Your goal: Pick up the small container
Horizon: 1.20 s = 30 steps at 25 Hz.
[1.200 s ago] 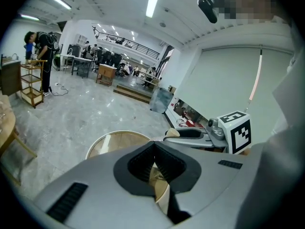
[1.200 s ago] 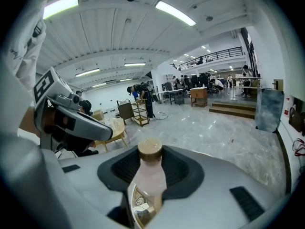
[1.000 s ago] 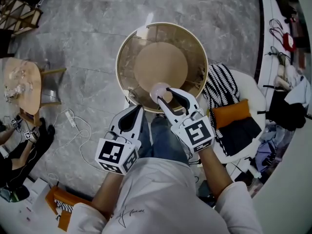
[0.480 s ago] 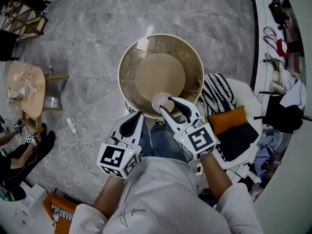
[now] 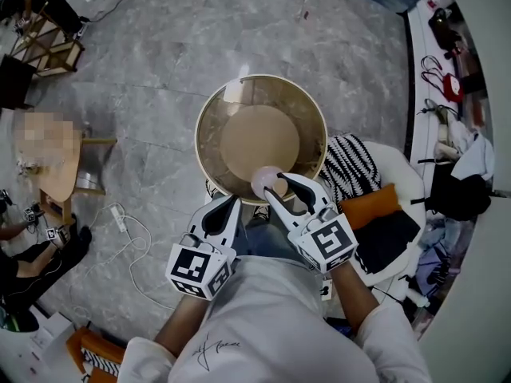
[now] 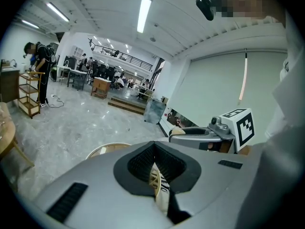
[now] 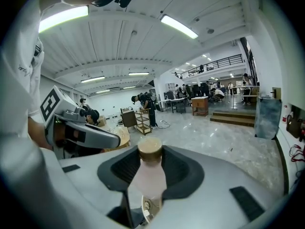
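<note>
The small container [image 7: 149,174] is a frosted pale-pink jar with a tan cork-like lid [image 7: 149,148]. It stands upright between the jaws of my right gripper [image 5: 279,188], which is shut on its sides. In the head view the container [image 5: 267,183] hangs over the near rim of a round glass-and-wood table [image 5: 209,114]. My left gripper [image 5: 227,207] is lower left of it, beside the table's edge, with its jaws closed together and nothing in them. Each gripper shows in the other's view: the left gripper [image 7: 82,131] and the right gripper [image 6: 206,134].
A white chair with a striped cushion [image 5: 357,159] and an orange one [image 5: 375,191] stands right of the table. A small wooden side table [image 5: 49,162] and a white cable [image 5: 128,223] are on the marble floor to the left. A cluttered counter [image 5: 447,70] runs along the right.
The head view has shifted, so the table sits lower in frame. Both grippers keep their pose, the right one still holding the container at the table's near rim.
</note>
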Motion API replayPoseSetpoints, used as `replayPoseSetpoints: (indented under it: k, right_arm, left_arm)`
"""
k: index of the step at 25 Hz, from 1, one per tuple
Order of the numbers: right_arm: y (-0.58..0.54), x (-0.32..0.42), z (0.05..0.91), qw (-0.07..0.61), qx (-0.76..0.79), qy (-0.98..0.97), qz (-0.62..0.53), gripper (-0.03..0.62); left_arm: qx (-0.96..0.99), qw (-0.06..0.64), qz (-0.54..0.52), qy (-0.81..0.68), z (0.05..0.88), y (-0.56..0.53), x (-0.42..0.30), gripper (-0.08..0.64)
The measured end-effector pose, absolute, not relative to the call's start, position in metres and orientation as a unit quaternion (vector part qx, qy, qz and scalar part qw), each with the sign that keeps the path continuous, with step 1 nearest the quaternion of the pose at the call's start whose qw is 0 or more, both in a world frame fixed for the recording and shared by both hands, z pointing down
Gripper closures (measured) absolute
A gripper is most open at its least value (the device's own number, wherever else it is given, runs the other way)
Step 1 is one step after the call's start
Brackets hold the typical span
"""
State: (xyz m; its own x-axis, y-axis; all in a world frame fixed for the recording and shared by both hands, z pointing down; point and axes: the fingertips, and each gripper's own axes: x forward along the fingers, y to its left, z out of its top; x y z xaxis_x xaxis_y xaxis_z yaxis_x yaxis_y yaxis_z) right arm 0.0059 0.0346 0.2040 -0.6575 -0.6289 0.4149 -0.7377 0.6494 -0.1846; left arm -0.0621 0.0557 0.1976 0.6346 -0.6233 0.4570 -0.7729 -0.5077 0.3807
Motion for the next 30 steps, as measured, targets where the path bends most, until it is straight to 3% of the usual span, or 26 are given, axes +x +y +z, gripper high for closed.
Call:
replayPoseSetpoints:
  k: [30]
  right_arm:
    - [0.094, 0.055, 0.146, 0.143, 0.403, -0.89, 0.159, 0.444]
  left_arm:
    - [0.886, 0.231, 0.087, -0.394, 0.143, 0.091, -0.041, 0.551]
